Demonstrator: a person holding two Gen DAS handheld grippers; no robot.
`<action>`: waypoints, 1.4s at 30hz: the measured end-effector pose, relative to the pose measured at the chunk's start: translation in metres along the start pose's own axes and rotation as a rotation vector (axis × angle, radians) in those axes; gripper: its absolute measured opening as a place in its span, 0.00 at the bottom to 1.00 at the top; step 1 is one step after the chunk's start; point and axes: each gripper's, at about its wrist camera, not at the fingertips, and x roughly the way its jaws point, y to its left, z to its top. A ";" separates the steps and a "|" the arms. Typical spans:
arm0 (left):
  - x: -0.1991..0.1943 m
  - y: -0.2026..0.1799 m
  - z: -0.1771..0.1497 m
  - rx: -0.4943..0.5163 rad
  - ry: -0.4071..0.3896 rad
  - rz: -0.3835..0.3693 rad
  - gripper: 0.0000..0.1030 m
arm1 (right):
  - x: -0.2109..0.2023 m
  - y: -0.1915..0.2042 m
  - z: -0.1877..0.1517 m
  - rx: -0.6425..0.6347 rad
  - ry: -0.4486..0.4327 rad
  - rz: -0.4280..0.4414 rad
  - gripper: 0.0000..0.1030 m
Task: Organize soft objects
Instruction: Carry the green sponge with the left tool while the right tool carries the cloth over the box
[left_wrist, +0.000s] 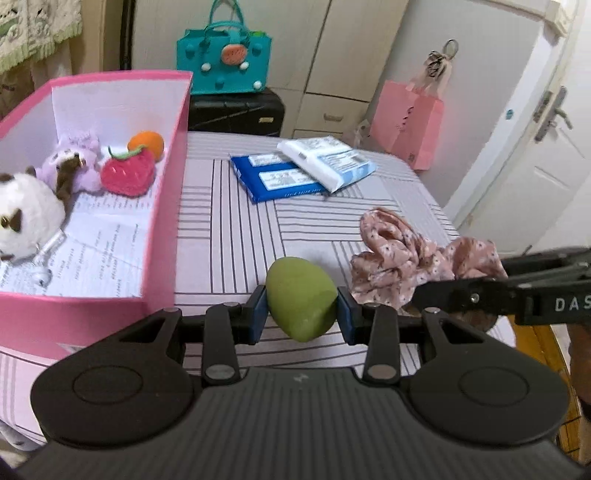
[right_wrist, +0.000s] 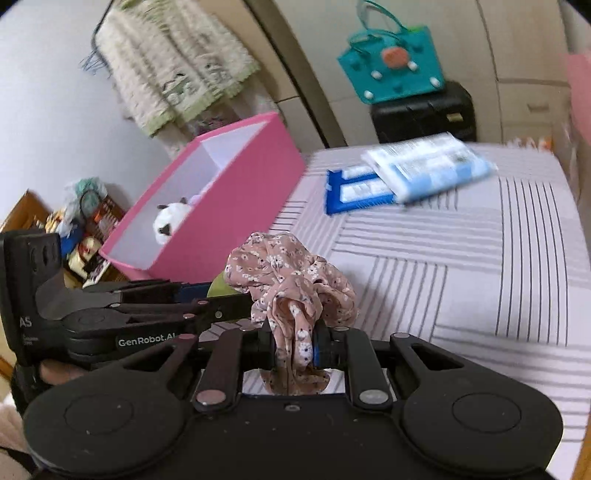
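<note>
While the left gripper (left_wrist: 301, 314) clamps a squashy green sponge egg (left_wrist: 301, 299) across its middle, the right gripper (right_wrist: 295, 347) pinches a gathered fold of a limp floral scrunchie (right_wrist: 291, 284). Both look light and yielding, so a mid-body hold should suit.

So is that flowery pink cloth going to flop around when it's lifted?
Probably yes. The floral cloth bunches in loose folds above the right hand-held gripper and droops below its pads, so it looks floppy. It seems thin and light, and unlikely to slip while pinched.
</note>
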 end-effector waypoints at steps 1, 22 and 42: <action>-0.006 0.001 0.002 0.010 -0.003 -0.009 0.37 | -0.003 0.003 0.002 -0.015 0.000 0.000 0.21; -0.127 0.040 0.017 0.076 -0.191 -0.088 0.37 | -0.017 0.066 0.042 -0.172 -0.036 0.028 0.21; -0.084 0.137 0.071 -0.010 0.074 -0.072 0.37 | 0.045 0.125 0.111 -0.435 -0.099 0.041 0.22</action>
